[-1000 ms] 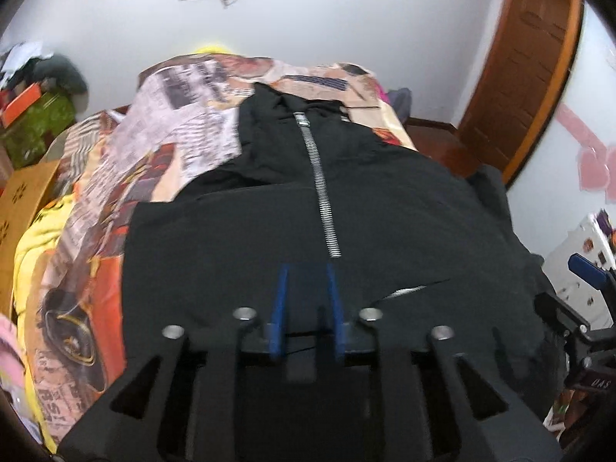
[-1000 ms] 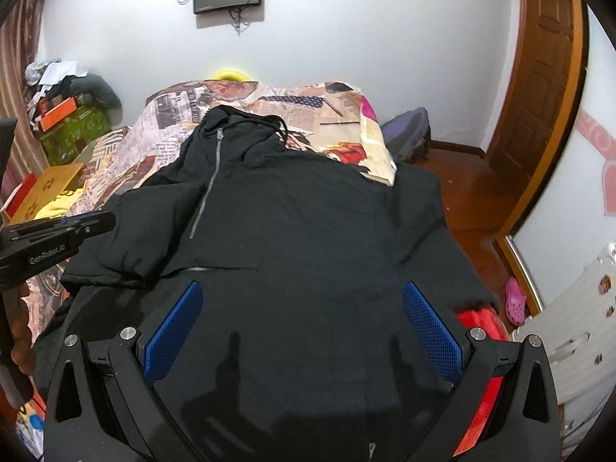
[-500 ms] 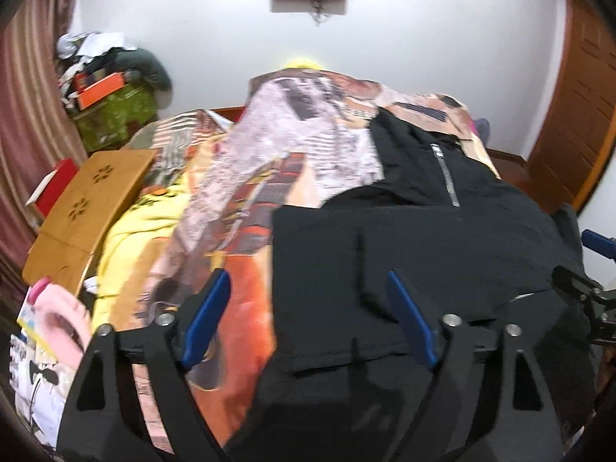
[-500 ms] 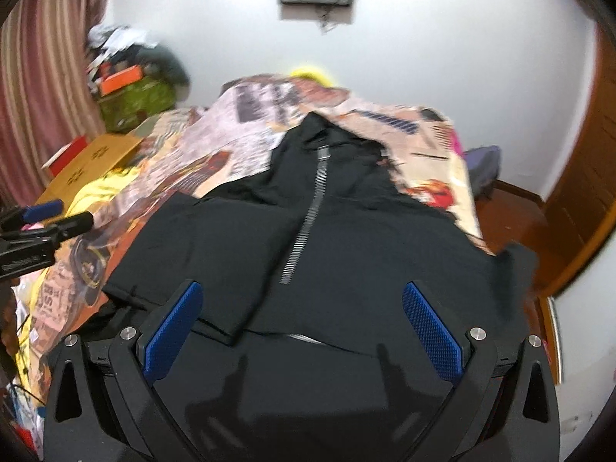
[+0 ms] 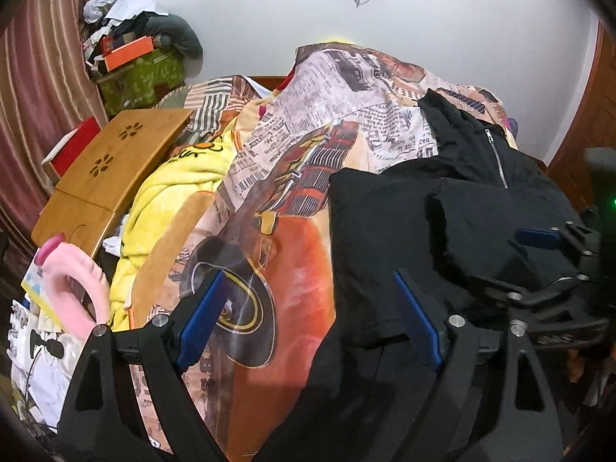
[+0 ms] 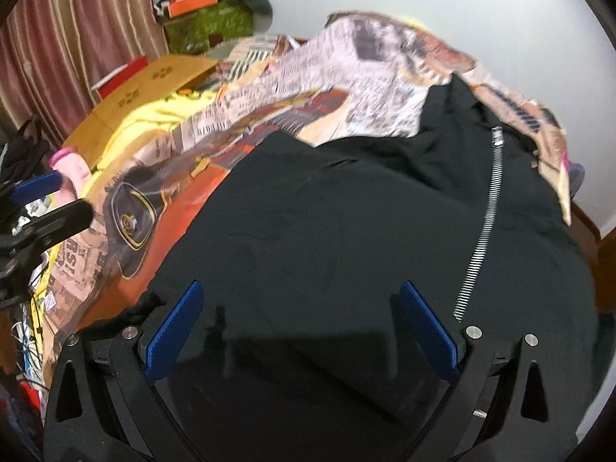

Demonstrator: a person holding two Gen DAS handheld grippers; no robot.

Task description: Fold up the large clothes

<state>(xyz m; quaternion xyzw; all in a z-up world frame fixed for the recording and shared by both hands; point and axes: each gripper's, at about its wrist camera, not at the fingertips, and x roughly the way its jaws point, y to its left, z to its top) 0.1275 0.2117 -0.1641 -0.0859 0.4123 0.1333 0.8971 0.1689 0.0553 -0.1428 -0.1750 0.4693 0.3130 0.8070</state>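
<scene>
A black zip-up jacket point(image 5: 404, 231) lies spread on the printed bedspread point(image 5: 292, 254), its left sleeve folded in over the front. My left gripper point(image 5: 308, 319) is open and holds nothing; it hangs over the jacket's left edge, one pad above the bedspread and the other above black cloth. The right gripper point(image 5: 558, 265) shows at the right of that view, over the jacket. In the right wrist view the right gripper point(image 6: 300, 327) stands open above the jacket point(image 6: 346, 231), left of the silver zipper point(image 6: 485, 223). The left gripper point(image 6: 38, 208) shows at the left edge.
A wooden lap table point(image 5: 111, 169) and a yellow blanket point(image 5: 173, 192) lie on the bed's left side, with a pink object point(image 5: 77, 281) nearer. A cluttered green box point(image 5: 138, 73) stands by the curtain. The wall is behind the bed and a wooden door point(image 5: 589, 115) is at the right.
The left gripper's narrow jaws have opened wide and it has swung left to the jacket's edge. The right gripper, still open, has moved left and lower over the jacket.
</scene>
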